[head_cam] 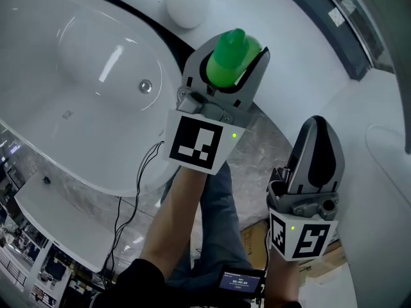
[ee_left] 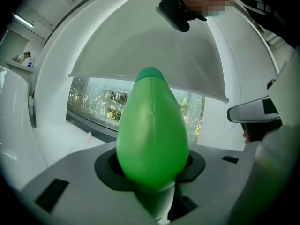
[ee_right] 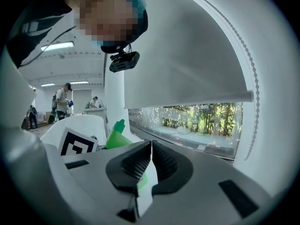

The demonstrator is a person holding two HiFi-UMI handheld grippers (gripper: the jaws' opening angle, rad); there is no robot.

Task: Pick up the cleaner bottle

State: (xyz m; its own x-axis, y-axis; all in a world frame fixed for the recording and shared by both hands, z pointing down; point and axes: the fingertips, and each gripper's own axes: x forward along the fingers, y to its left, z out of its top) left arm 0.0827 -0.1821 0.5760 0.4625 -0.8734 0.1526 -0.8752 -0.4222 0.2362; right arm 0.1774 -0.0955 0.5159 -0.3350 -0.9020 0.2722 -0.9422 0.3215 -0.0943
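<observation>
**Cleaner bottle clamped in your left jaws**

At the far left of the head view lies the white bathtub (head_cam: pixel 96 63). Just right of its rim you hold your left gripper (head_cam: pixel 226 51), jaws clamped on the green cleaner bottle (head_cam: pixel 232 59), which is off every surface with its cap pointing away from you. Further right and nearer to you, your right gripper (head_cam: pixel 314 126) has its jaws pressed together, with nothing between them.
</observation>
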